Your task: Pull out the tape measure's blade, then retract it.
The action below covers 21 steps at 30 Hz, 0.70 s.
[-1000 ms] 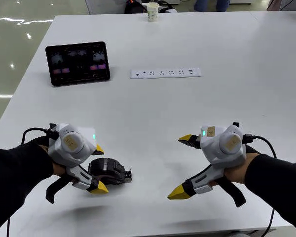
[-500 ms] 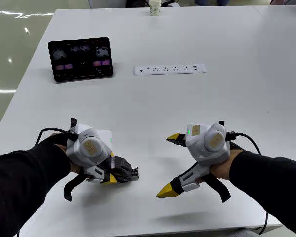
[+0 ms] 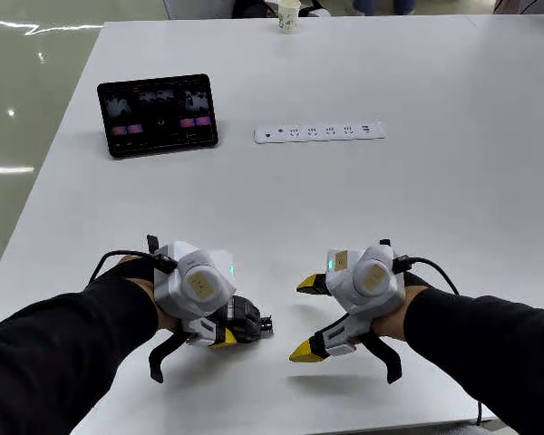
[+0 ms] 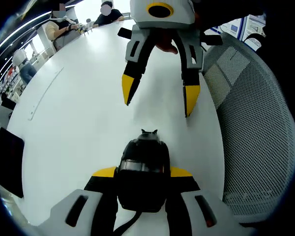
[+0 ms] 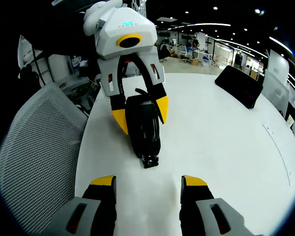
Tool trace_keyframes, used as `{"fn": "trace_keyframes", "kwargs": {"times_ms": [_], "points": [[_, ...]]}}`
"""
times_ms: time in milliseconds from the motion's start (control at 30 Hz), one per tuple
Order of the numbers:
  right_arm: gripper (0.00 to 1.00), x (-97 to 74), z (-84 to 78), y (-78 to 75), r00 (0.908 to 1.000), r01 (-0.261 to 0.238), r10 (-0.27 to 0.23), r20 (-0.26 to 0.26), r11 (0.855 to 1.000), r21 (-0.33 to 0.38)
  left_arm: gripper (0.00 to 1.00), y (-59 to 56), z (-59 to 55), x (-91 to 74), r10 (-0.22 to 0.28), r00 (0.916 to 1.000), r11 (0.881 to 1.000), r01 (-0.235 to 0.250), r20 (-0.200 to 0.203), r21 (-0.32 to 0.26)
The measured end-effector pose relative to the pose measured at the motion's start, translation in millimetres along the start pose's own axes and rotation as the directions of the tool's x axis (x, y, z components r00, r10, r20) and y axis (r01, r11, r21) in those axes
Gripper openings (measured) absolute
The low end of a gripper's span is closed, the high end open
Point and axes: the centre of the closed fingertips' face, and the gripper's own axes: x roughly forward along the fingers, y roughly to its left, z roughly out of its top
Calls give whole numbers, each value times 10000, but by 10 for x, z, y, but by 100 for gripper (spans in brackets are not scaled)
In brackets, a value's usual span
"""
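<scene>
In the head view the left gripper [image 3: 228,328] is clamped on the black tape measure [image 3: 246,319] at the near left of the white table [image 3: 363,208]. The blade tip points right toward the right gripper [image 3: 304,317], whose yellow-tipped jaws are spread wide around nothing, while a tablet [image 3: 158,113] and a power strip [image 3: 319,132] lie far off. In the left gripper view the tape measure sits pinched between the jaws, its tip facing the spread right gripper beyond; in the right gripper view that gripper's jaws stand apart, near the tape measure's tip without touching it, with a mesh chair [image 5: 34,162] at the left
</scene>
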Motion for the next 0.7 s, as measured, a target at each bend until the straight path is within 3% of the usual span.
{"fn": "trace_keyframes", "kwargs": {"times_ms": [67, 133, 200, 700], "points": [[43, 44, 2, 14, 9999, -69, 69, -82, 10000, -6, 31, -1, 1, 1, -9, 10000, 10000, 9, 8, 7], [32, 107, 33, -47, 9992, 392, -392, 4, 9989, -258, 31, -2, 2, 1, -13, 10000, 10000, 13, -2, -26], [25, 129, 34, -21, 9998, 173, -175, -60, 9993, -340, 31, -5, 3, 3, 18, 10000, 10000, -19, -61, -20], [21, 302, 73, -5, 9987, -496, 486, -134, 9946, -909, 31, -11, -14, 17, 14, 9994, 10000, -16, -342, -65]]}}
